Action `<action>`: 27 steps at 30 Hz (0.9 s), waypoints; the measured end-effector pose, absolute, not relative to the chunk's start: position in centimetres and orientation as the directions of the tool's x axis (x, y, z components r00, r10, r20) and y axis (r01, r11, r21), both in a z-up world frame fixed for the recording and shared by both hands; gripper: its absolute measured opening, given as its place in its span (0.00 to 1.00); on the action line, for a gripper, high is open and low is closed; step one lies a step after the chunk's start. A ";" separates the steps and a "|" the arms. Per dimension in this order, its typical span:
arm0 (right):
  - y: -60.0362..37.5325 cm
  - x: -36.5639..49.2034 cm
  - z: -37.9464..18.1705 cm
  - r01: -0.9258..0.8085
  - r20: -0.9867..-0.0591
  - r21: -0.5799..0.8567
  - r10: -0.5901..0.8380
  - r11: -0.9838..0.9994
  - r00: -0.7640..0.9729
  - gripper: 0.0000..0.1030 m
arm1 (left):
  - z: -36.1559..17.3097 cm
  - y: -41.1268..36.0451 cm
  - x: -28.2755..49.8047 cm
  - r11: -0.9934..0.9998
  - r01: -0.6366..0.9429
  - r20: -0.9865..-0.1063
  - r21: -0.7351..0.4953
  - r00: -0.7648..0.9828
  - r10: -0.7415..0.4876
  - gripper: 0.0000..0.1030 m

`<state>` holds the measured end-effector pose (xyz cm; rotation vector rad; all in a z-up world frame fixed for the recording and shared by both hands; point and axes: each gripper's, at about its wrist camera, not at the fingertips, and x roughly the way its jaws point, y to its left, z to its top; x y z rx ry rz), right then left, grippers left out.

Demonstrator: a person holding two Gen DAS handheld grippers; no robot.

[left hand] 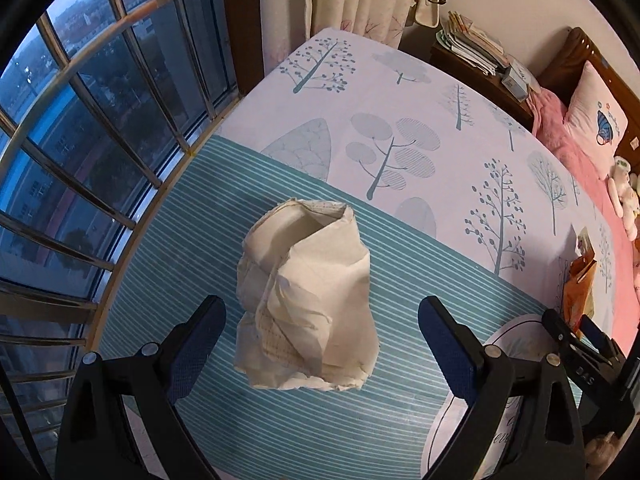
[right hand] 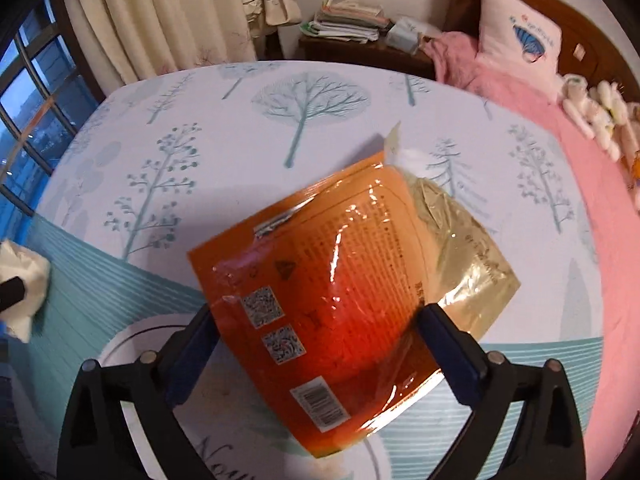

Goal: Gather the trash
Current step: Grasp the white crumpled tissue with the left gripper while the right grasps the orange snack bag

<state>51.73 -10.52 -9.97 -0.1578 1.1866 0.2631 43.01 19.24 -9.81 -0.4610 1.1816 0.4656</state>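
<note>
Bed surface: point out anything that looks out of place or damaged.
Two bits of litter lie on the bedsheet: a crumpled white paper wad on the striped part, and an orange snack pouch, its top torn open and its foil side creased, lying askew. Nothing has spilled.

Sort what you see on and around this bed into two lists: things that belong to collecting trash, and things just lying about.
Belongs to the job:
crumpled paper, between the open left gripper
orange wrapper, between the open right gripper

Just lying about:
pillow
pink blanket
stack of papers
stuffed toys
hanging bag
curtain
</note>
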 end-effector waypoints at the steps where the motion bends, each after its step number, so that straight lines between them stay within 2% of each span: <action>1: -10.4 51.7 -9.9 -0.290 -0.930 0.040 0.142 0.956 0.340 0.98 | -9.9 19.3 43.0 0.816 -0.570 -0.947 -0.097 0.306 0.101 0.93; 3: -9.9 51.5 -9.8 -0.309 -0.931 0.048 0.155 0.950 0.332 0.99 | -10.3 19.4 43.1 0.815 -0.572 -0.950 -0.096 0.297 0.097 0.93; 6: -8.8 50.9 -10.2 -0.356 -0.926 -0.030 0.108 0.934 0.362 1.00 | -10.7 19.6 43.3 0.811 -0.578 -0.953 -0.094 0.288 0.095 0.93; 10: -9.1 51.0 -10.3 -0.358 -0.924 -0.018 0.121 0.934 0.363 1.00 | -11.4 20.3 43.4 0.787 -0.607 -0.962 -0.113 0.266 0.067 0.93; 12: -9.4 51.0 -10.3 -0.348 -0.923 -0.010 0.125 0.937 0.363 1.00 | -11.8 20.5 43.4 0.773 -0.622 -0.963 -0.128 0.264 0.053 0.89; 14: -9.7 51.2 -10.2 -0.338 -0.920 -0.007 0.126 0.941 0.370 0.94 | -12.1 20.6 43.3 0.767 -0.628 -0.965 -0.128 0.258 0.050 0.75; 17: -10.6 51.3 -9.7 -0.318 -0.912 0.009 0.138 0.948 0.385 0.81 | -12.5 20.6 43.1 0.762 -0.634 -0.965 -0.133 0.258 0.046 0.67; 19: -11.3 51.3 -9.4 -0.307 -0.907 0.011 0.139 0.952 0.398 0.61 | -12.4 20.4 43.0 0.763 -0.631 -0.960 -0.139 0.274 0.052 0.65; 20: -11.7 51.2 -9.2 -0.302 -0.905 0.014 0.141 0.953 0.402 0.55 | -12.3 20.3 42.8 0.765 -0.629 -0.959 -0.136 0.276 0.056 0.65; 21: -12.3 51.2 -9.0 -0.295 -0.901 0.026 0.151 0.955 0.406 0.41 | -12.3 20.1 42.8 0.769 -0.625 -0.958 -0.132 0.279 0.063 0.64; 22: -12.7 51.3 -8.9 -0.289 -0.900 0.036 0.157 0.957 0.406 0.34 | -12.2 19.7 42.8 0.778 -0.617 -0.958 -0.117 0.277 0.076 0.64; 27: -15.1 50.8 -8.2 -0.255 -0.889 0.137 0.232 0.957 0.395 0.20 | -11.2 17.6 42.2 0.820 -0.568 -0.948 -0.073 0.295 0.120 0.63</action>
